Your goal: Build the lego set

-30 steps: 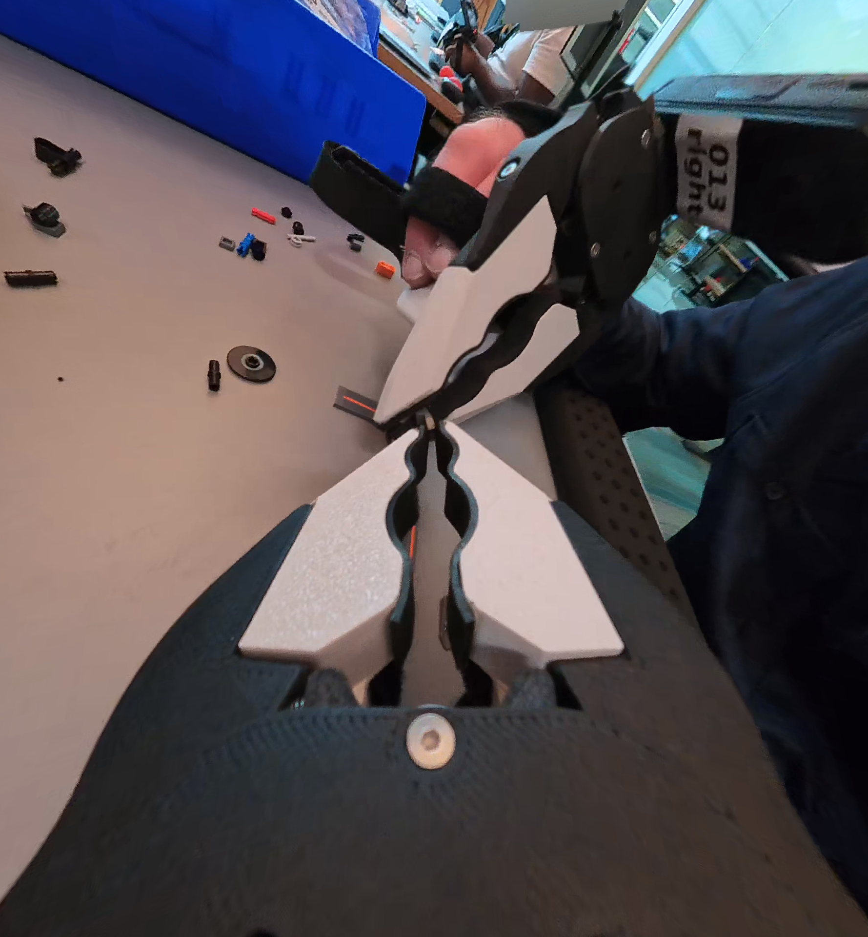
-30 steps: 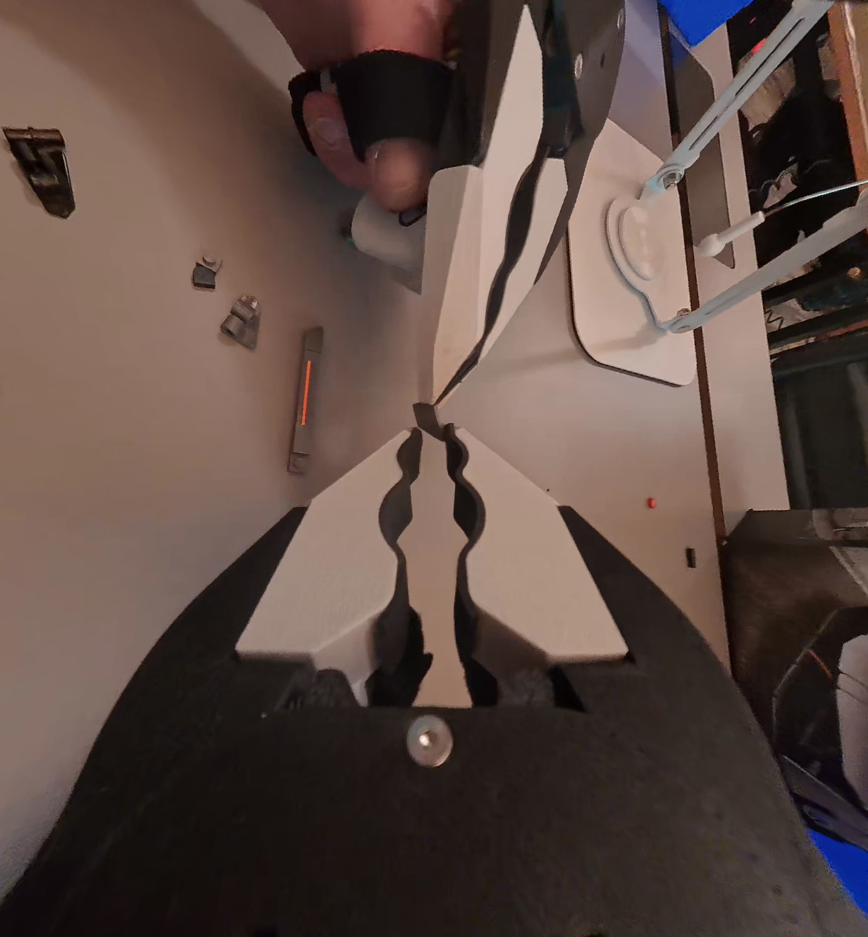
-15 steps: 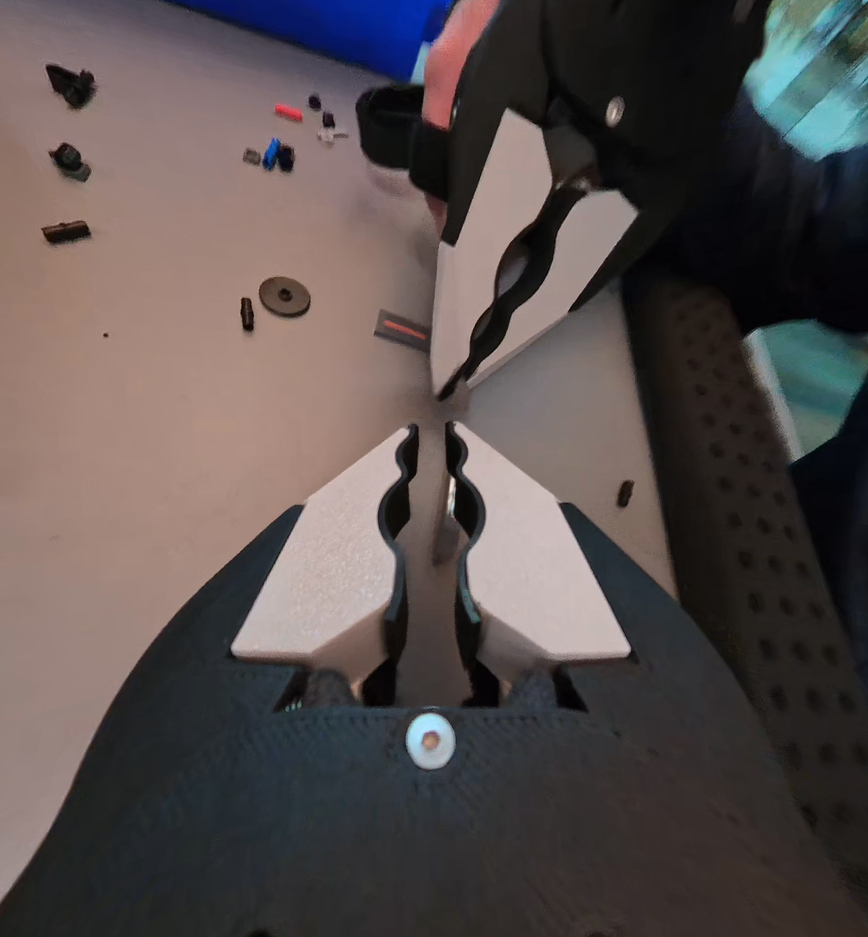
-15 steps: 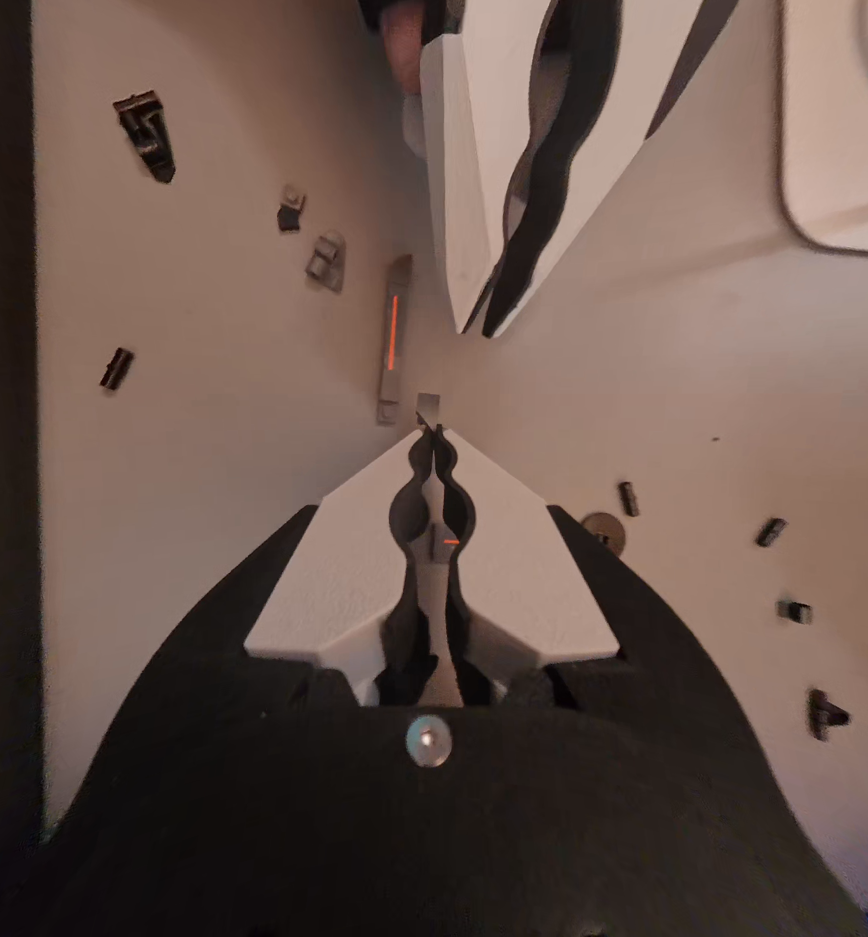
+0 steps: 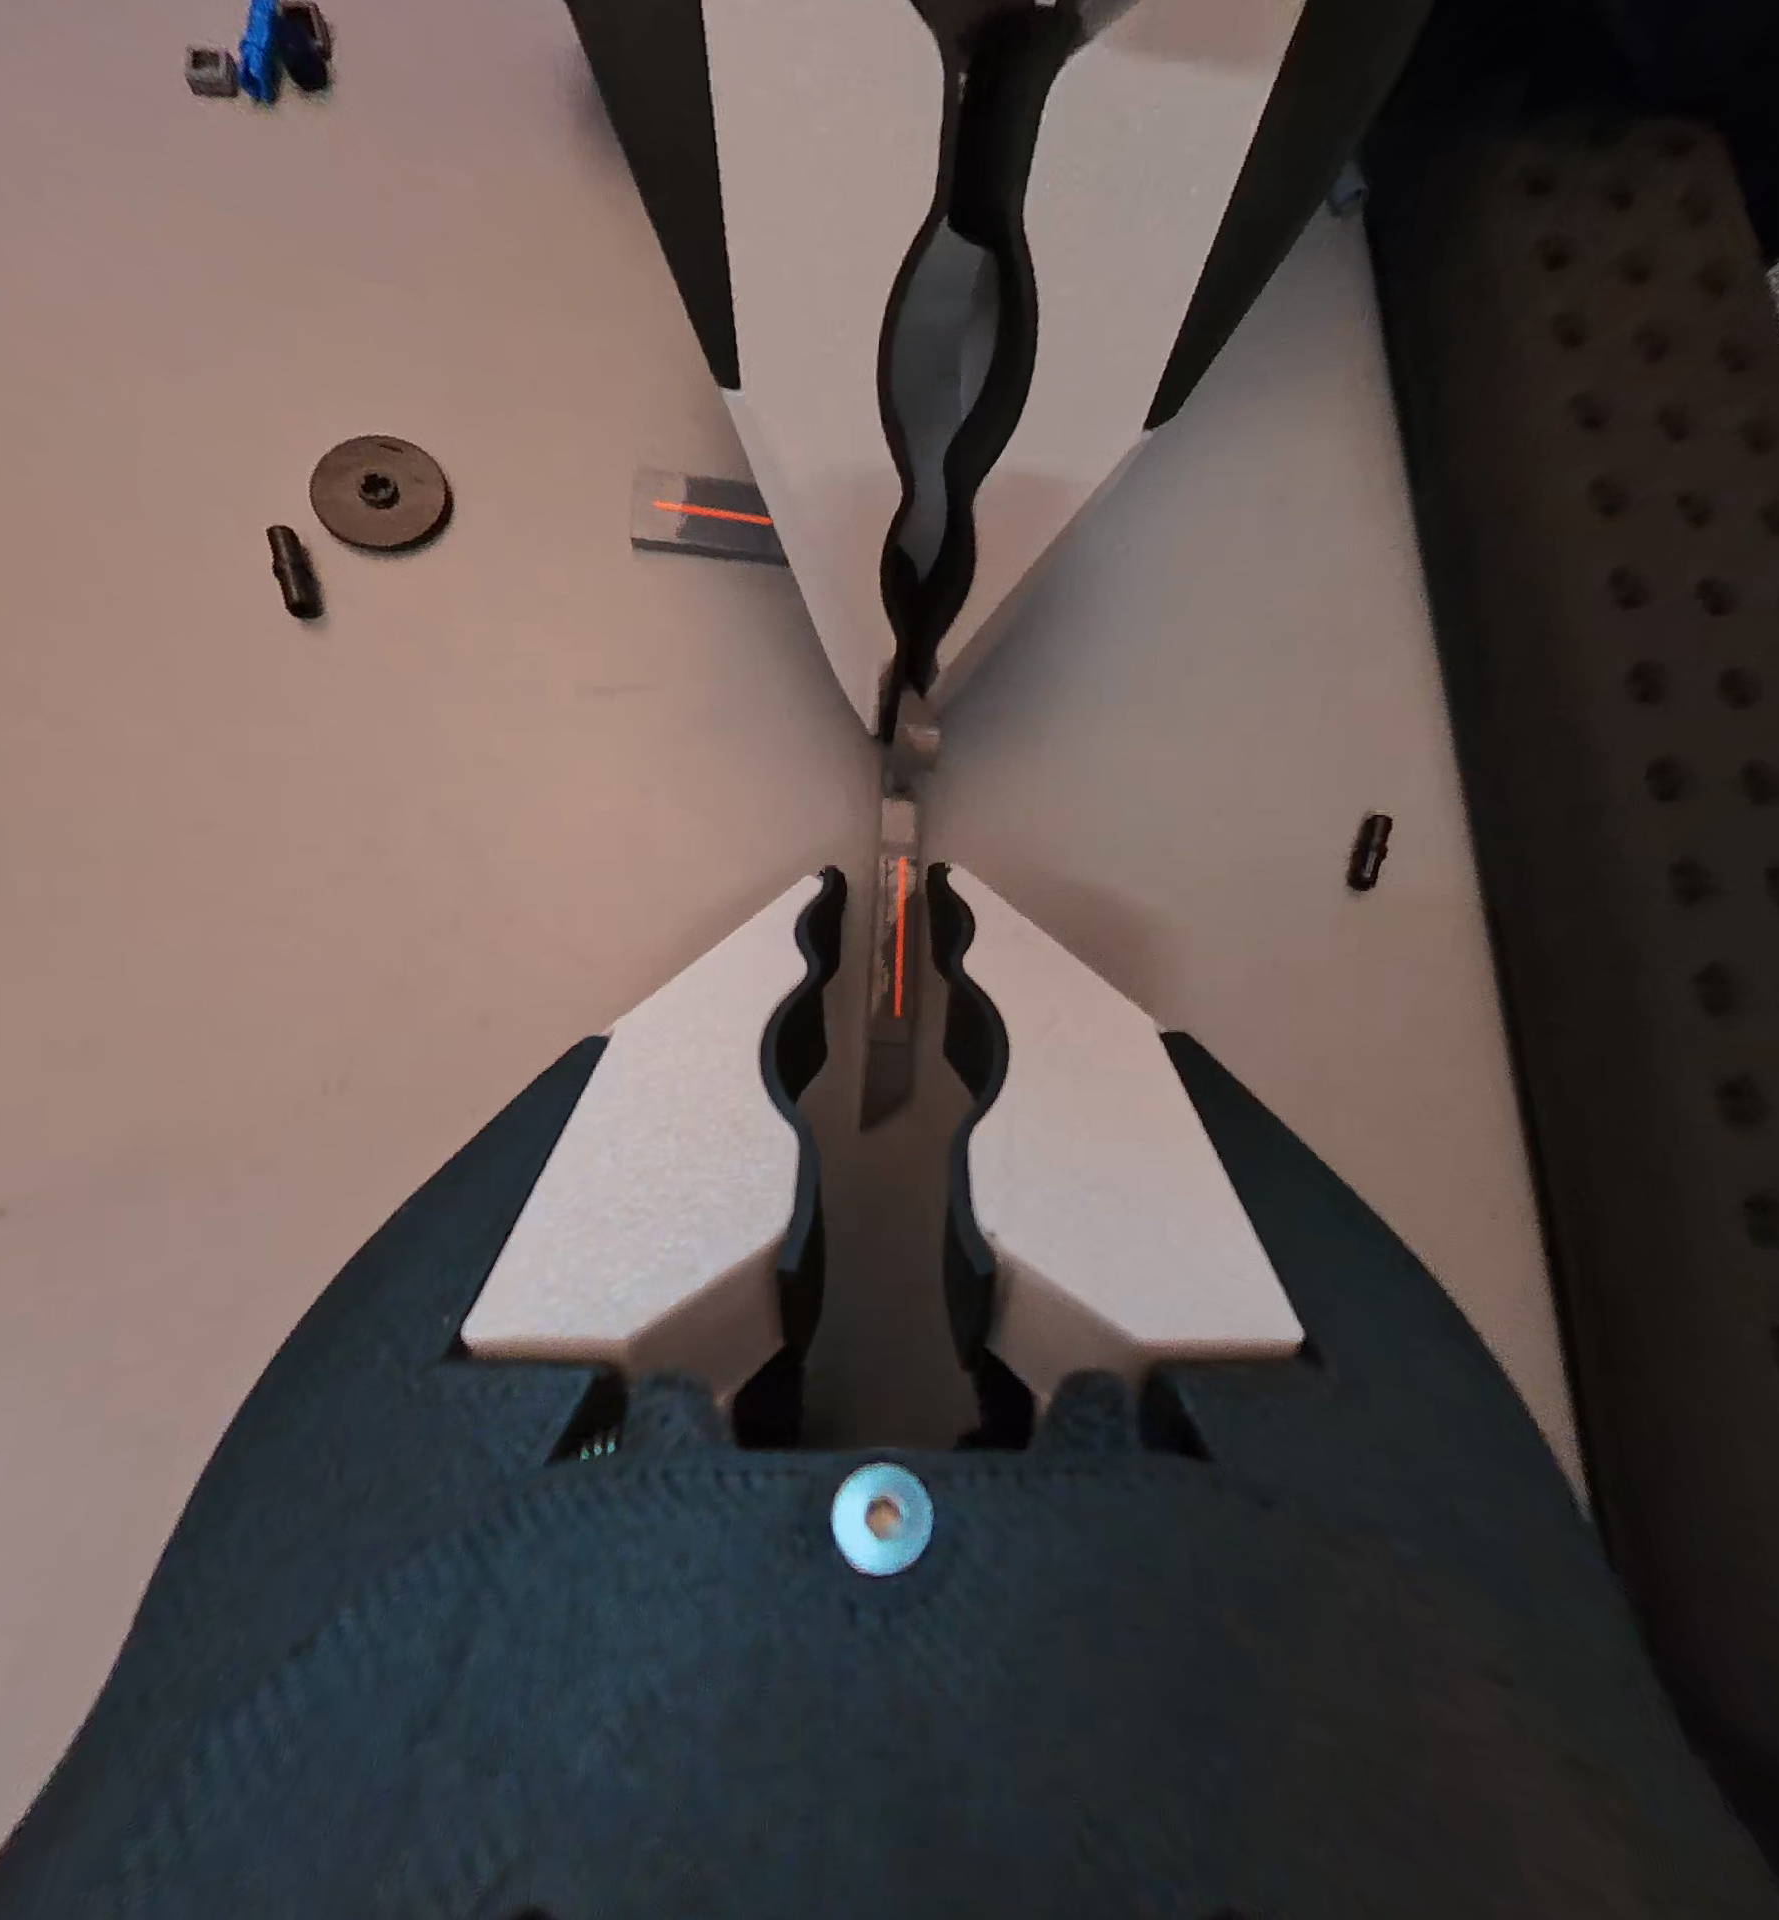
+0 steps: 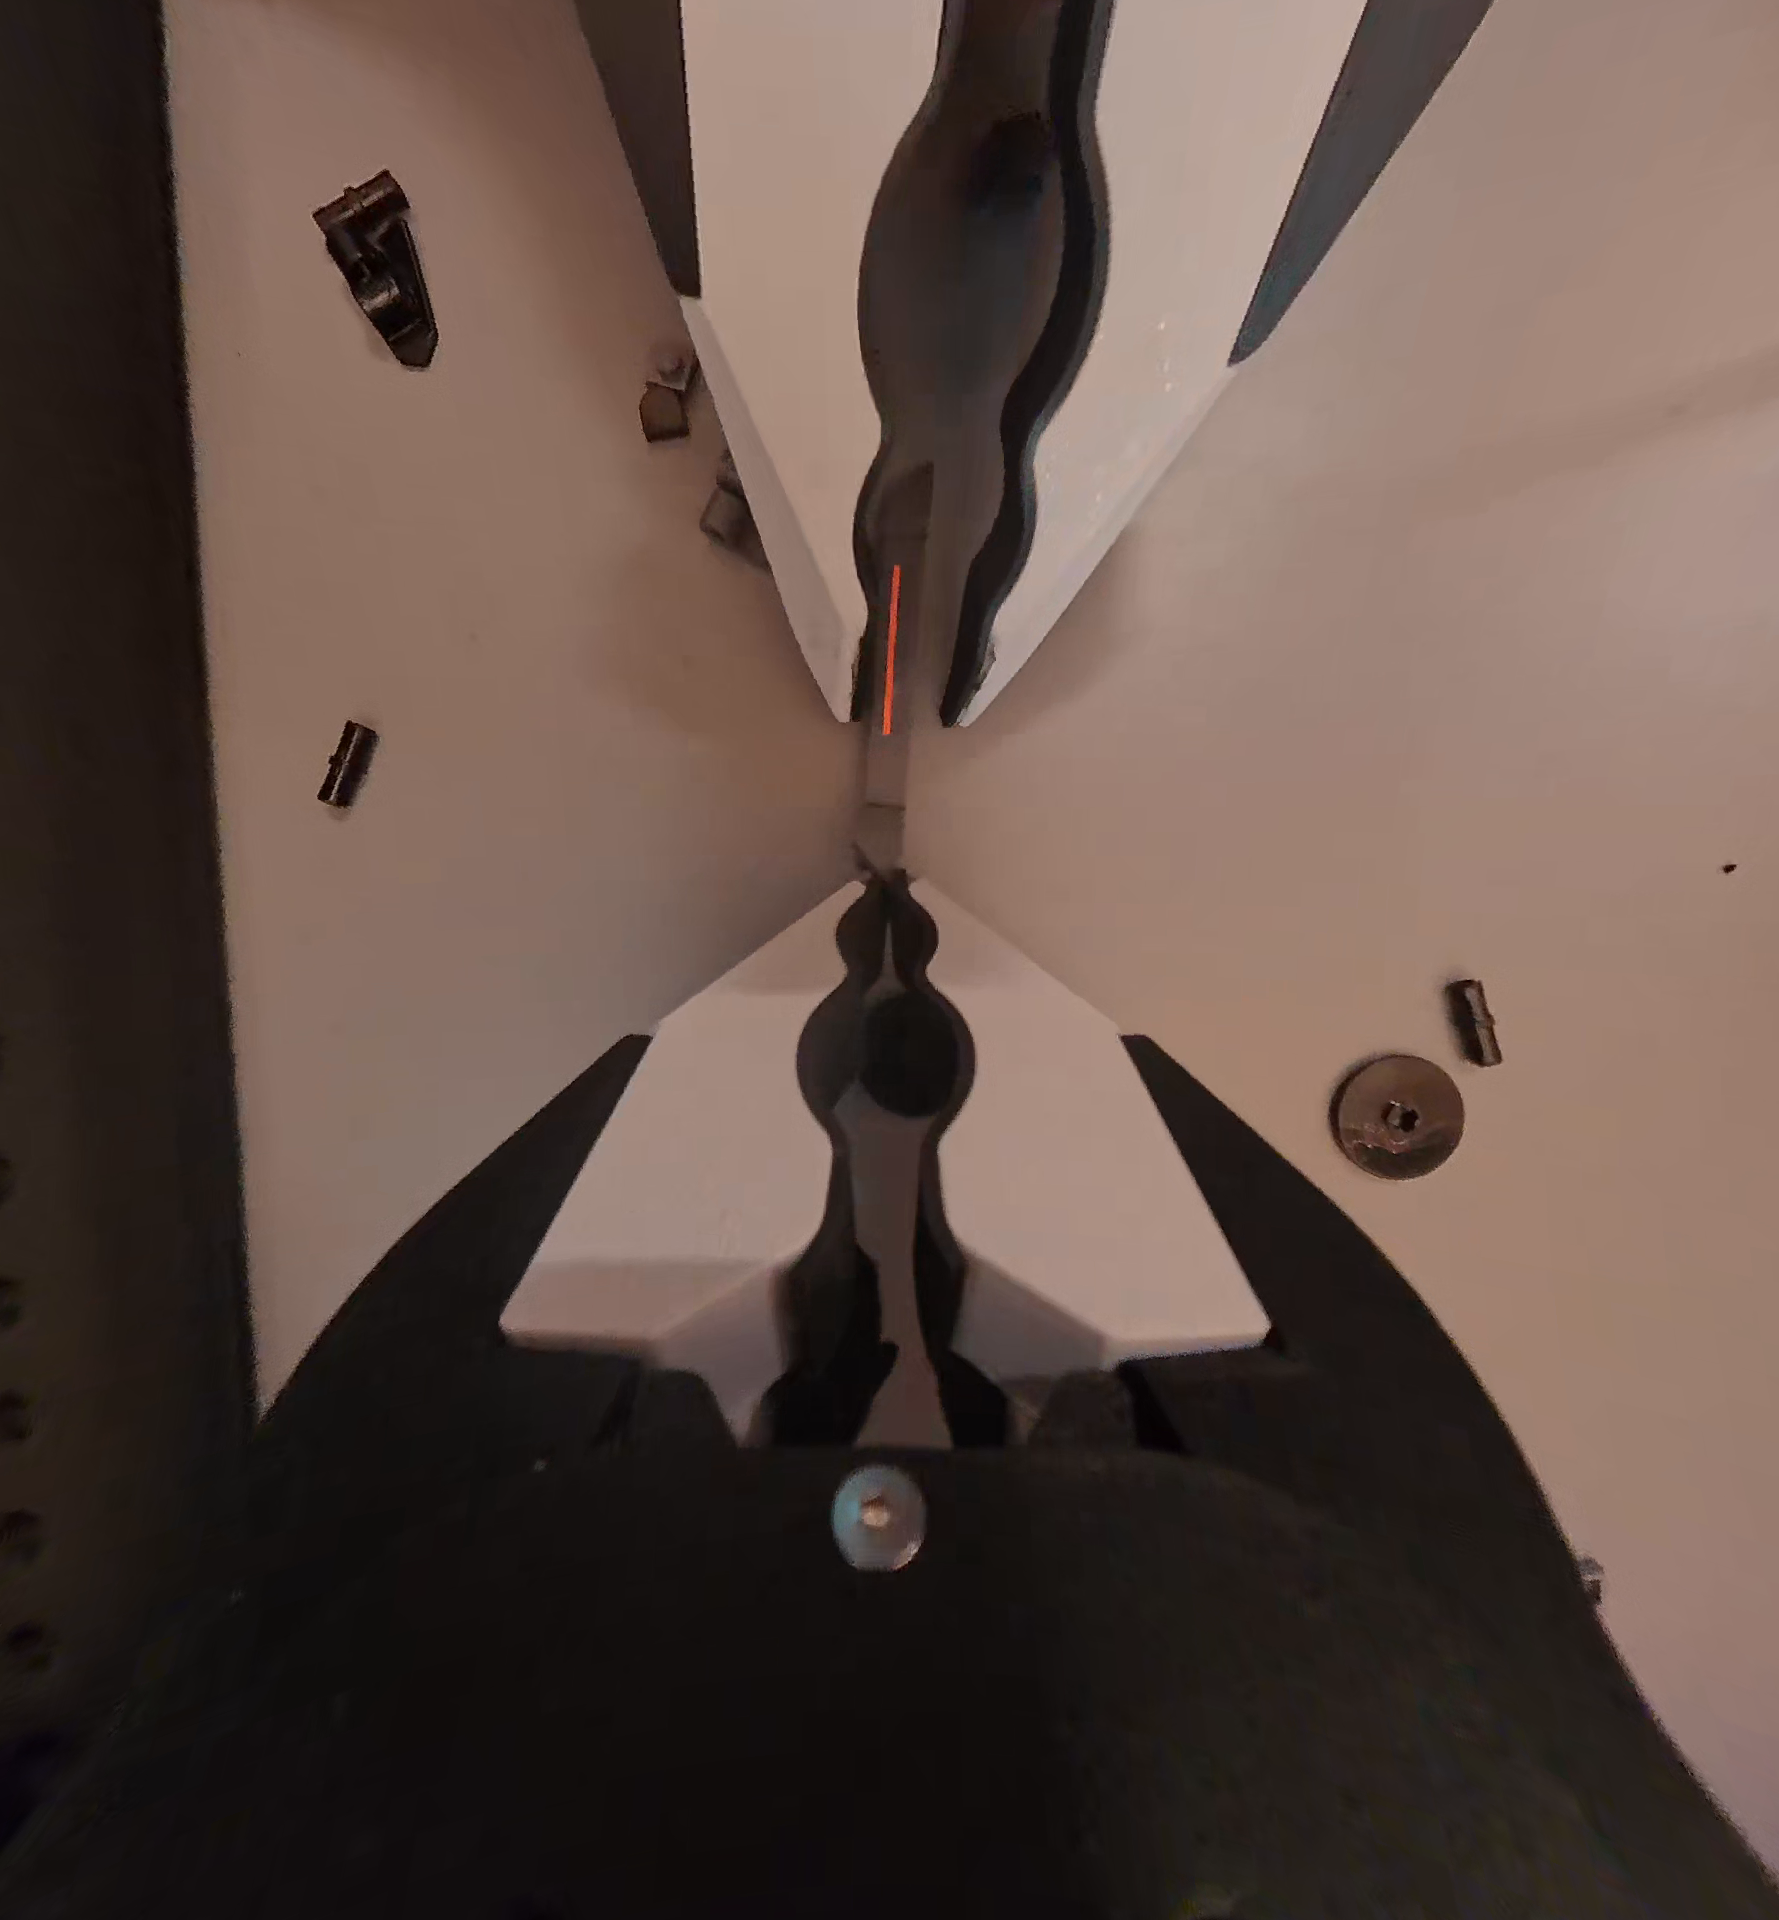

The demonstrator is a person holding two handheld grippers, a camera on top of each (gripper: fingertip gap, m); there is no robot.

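A long grey Lego strip with an orange line (image 5: 895, 966) lies between the fingers of my left gripper (image 5: 887, 881), which is open with a gap on each side of it. My right gripper (image 6: 880, 883) is shut on a small grey piece (image 6: 880, 831) and holds it against the strip's near end (image 6: 890, 644). The two grippers point tip to tip, low over the beige table (image 5: 241, 935). In the left wrist view the right gripper (image 5: 906, 717) comes in from the top with the small piece (image 5: 916, 743).
A second orange-lined strip (image 5: 708, 520), a black disc (image 5: 381, 506), black pins (image 5: 293, 571) (image 5: 1368, 852) and blue and black bits (image 5: 261, 62) lie on the table. A black clip (image 6: 381, 270) and small grey pieces (image 6: 669, 405) lie nearby. A black perforated mat (image 5: 1643, 727) borders the table.
My left gripper has opened and let go of the strip. Both grippers have tipped down close to the table. The right gripper has brought its small piece to the strip's end.
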